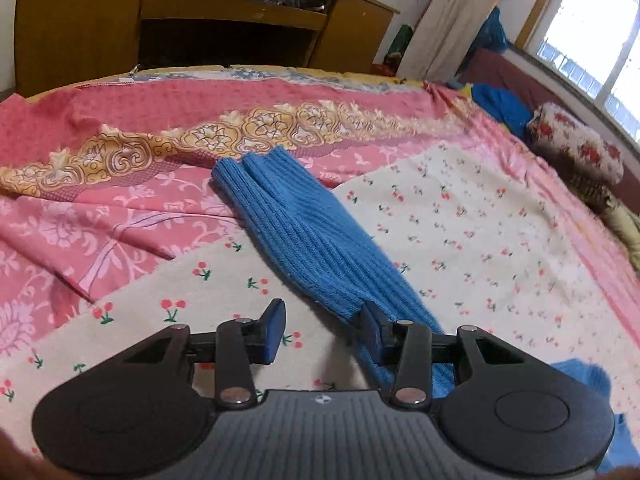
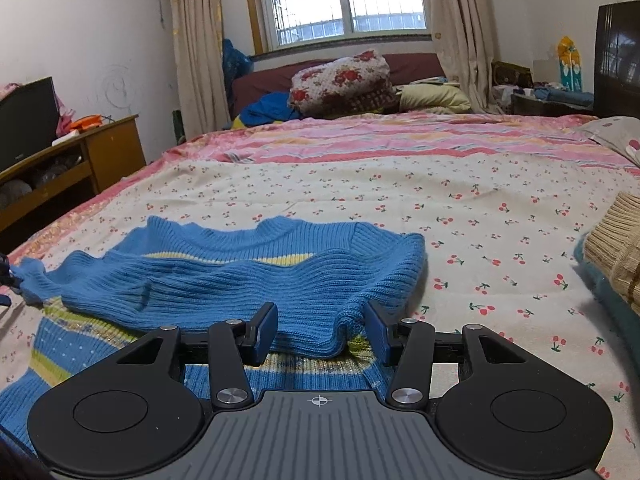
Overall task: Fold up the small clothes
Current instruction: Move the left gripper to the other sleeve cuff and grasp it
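Blue sweater flat on the cherry-print sheet, near the bed's front edge. One sleeve folded across the chest, cuff end bunched just ahead of the right gripper. Other sleeve stretched straight out to the side, over the sheet and onto the pink cover. Striped lower body spread flat, not yet turned up.

Judged stage: early to middle. One sleeve in, one sleeve out, hem fold and any final halving left. Neckline toward the window, lying fairly smooth.

Right gripper: jaws wide apart, holding nothing, cuff between them but apparently not pinched. Left gripper: jaws likewise spread, right pad touching or just beside the shoulder end of the outstretched sleeve, nothing clamped. Likely next: close on that sleeve and carry it across the chest.

Beyond the sweater: a beige knit at the bed's right edge, atop something teal, possibly earlier folded pieces, though hard to tell. Floral bundle and more blue fabric piled at the far end under the window.

Containers: wooden cabinet beside the bed, open shelves holding grey bundled shapes, too dim to name; orange items on top. No basket or box for clothes in sight.
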`<action>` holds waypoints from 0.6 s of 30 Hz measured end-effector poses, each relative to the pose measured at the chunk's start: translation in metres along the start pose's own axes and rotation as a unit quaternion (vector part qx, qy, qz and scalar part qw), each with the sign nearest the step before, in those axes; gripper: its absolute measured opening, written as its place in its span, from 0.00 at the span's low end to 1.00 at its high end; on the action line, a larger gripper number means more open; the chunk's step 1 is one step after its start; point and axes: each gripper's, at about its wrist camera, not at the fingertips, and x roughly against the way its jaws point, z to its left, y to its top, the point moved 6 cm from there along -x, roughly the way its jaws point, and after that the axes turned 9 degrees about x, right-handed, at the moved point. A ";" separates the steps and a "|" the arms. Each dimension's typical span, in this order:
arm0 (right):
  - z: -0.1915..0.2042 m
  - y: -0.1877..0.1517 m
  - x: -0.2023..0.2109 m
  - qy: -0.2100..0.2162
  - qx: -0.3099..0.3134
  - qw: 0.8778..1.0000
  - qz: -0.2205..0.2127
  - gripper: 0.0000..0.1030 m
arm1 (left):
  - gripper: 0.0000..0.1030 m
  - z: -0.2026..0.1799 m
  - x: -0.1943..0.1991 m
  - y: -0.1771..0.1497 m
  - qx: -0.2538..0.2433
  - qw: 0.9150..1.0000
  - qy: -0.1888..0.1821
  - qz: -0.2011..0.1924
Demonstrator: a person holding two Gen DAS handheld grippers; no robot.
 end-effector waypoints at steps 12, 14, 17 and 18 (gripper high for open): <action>-0.002 -0.001 -0.001 0.001 -0.006 1.000 0.002 0.47 | 0.50 0.001 -0.008 0.012 0.034 0.999 0.003 -0.014; -0.002 -0.001 -0.001 0.001 -0.008 1.000 0.001 0.47 | 0.50 0.003 -0.014 0.010 0.053 0.999 0.004 -0.008; -0.001 -0.001 -0.001 0.002 -0.009 1.000 0.001 0.47 | 0.45 0.003 -0.018 0.009 0.057 0.998 0.007 -0.011; -0.002 -0.001 -0.001 0.002 -0.010 1.000 0.001 0.47 | 0.34 0.001 -0.018 0.010 0.048 0.999 0.009 -0.014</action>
